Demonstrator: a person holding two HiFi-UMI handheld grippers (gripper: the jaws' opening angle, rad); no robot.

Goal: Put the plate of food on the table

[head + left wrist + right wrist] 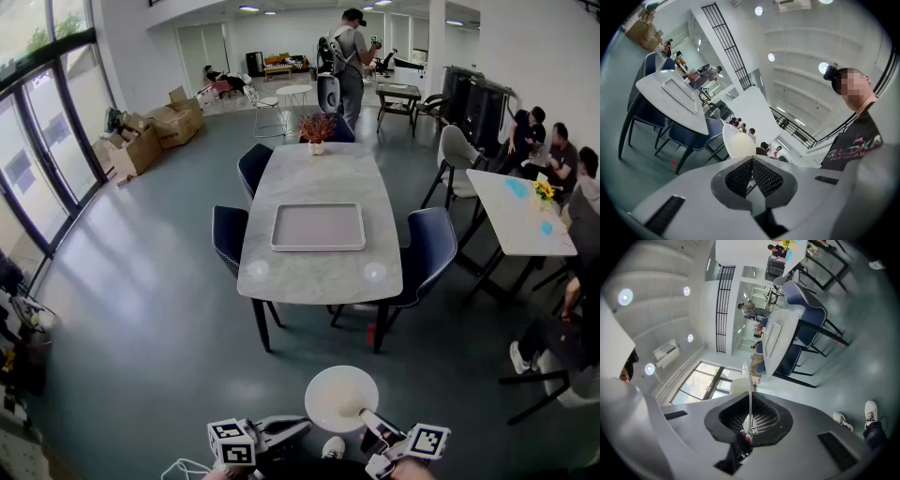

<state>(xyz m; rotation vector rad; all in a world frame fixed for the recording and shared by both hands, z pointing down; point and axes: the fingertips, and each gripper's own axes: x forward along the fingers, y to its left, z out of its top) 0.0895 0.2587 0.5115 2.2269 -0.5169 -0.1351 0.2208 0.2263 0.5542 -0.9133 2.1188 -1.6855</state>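
A round white plate (341, 397) hangs low in front of me, above the grey floor and short of the table (319, 173). Its top looks plain, and I make out no food on it. My right gripper (367, 415) is shut on the plate's near right rim. In the right gripper view the plate (749, 380) runs edge-on between the pads of that gripper (750, 416). My left gripper (302, 428) sits at the plate's near left edge. Its jaws (752, 160) are shut with nothing between them, and the plate (738, 143) shows just beyond the tips.
A grey tray (318, 227) lies mid-table and a vase of flowers (317, 127) stands at the far end. Blue chairs (230, 234) (429, 248) flank the table. People sit by a white table (520, 211) at right. A person (350, 56) stands beyond. Boxes (150, 131) are stacked at far left.
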